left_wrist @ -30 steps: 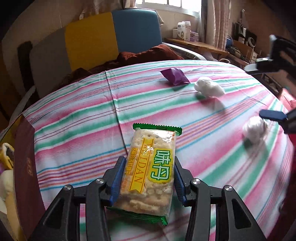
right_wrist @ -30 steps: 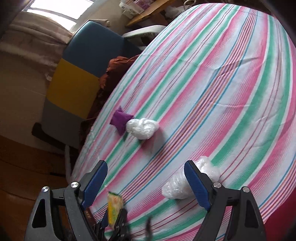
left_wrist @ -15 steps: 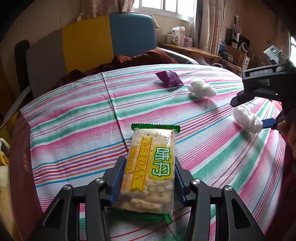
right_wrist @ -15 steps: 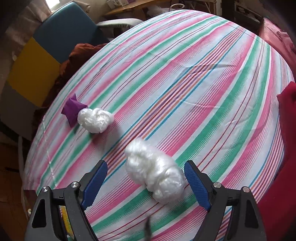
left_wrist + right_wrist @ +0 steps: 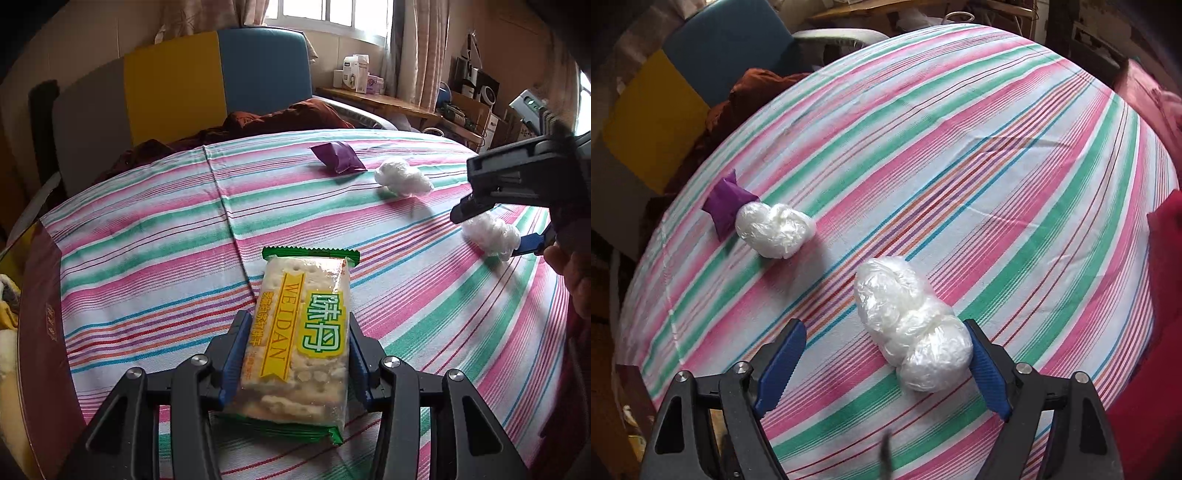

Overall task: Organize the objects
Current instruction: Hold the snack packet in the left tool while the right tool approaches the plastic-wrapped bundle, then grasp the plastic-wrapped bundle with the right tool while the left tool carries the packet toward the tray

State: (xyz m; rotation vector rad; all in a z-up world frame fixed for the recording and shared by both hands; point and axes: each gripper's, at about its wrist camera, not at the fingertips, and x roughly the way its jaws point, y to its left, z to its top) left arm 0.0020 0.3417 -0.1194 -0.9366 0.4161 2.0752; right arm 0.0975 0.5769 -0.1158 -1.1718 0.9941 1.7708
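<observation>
My left gripper [image 5: 295,347] is shut on a green-edged cracker packet [image 5: 303,332], held above the striped cloth [image 5: 147,266]. My right gripper [image 5: 882,354] points steeply down over a white crumpled plastic bundle [image 5: 912,325]; its jaws are closing, the bundle lies between them against the right pad, with a gap at the left pad. From the left wrist view the same bundle [image 5: 491,232] sits under the right gripper [image 5: 495,225]. A second white bundle [image 5: 774,230] [image 5: 402,177] lies beside a purple packet [image 5: 726,203] [image 5: 338,157].
A dark red box [image 5: 40,332] stands at the left edge of the left wrist view. Behind the table are a yellow-and-blue chair back [image 5: 214,77], brown clothing [image 5: 266,118] and a cluttered wooden shelf [image 5: 388,99]. Red fabric [image 5: 1160,332] lies at the right.
My right gripper tilted down and came over the nearer white bundle, which now lies between its jaws; the jaws narrowed slightly. The left gripper kept the cracker packet almost still.
</observation>
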